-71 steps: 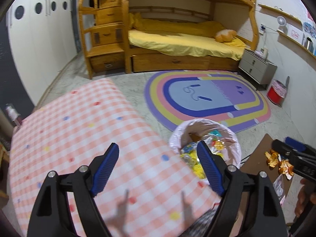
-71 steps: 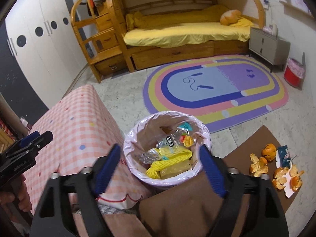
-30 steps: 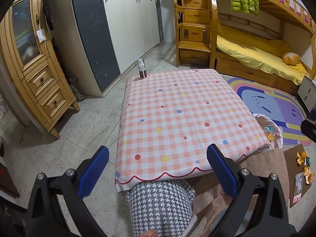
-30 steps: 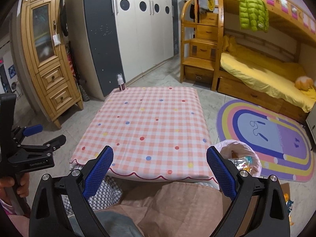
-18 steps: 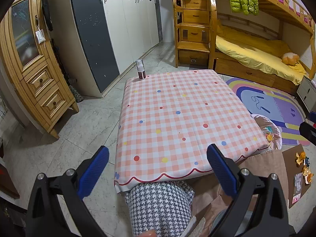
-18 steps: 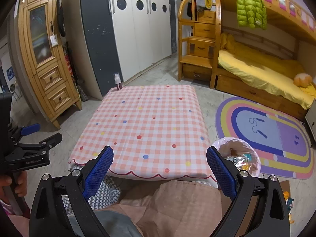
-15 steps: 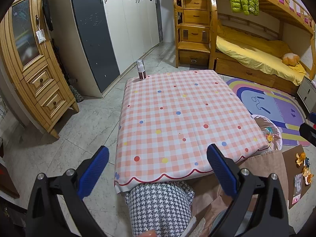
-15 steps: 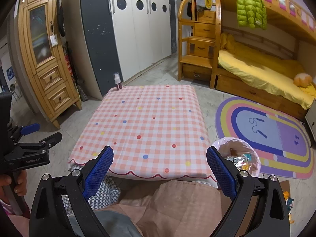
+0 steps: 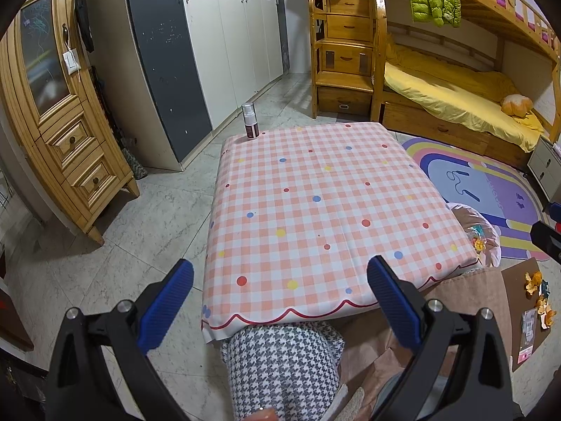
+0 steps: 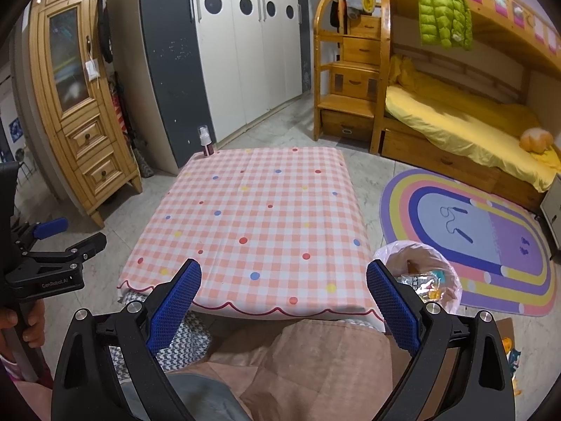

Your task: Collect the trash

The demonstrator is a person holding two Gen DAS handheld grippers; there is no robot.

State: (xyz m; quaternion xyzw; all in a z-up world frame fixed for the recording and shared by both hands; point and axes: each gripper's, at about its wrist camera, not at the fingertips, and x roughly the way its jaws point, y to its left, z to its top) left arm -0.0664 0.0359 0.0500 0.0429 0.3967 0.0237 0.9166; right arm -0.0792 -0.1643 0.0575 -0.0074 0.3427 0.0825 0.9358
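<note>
A bin lined with a pink bag [image 10: 419, 273] stands on the floor at the right front corner of the checked table [image 10: 259, 217]; wrappers lie inside it. It also shows in the left wrist view [image 9: 478, 235]. Orange peels and wrappers [image 9: 536, 298] lie on a brown board on the floor at far right. My left gripper [image 9: 280, 291] is open and empty, held back from the table's near edge. My right gripper [image 10: 284, 291] is open and empty, also short of the table's near edge. A small spray bottle [image 9: 249, 121] stands upright on the table's far left corner.
A wooden cabinet [image 9: 52, 112] stands left, wardrobes [image 9: 217, 35] behind. A bunk bed with yellow bedding [image 9: 455, 94] and wooden steps is at the back right. A rainbow rug [image 10: 470, 238] lies right of the table. My lap and a houndstooth cushion [image 9: 284, 368] lie below the grippers.
Since 2.4 s ago both grippers have pulled back from over the bin to face the whole table. Over the last second nothing has visibly changed.
</note>
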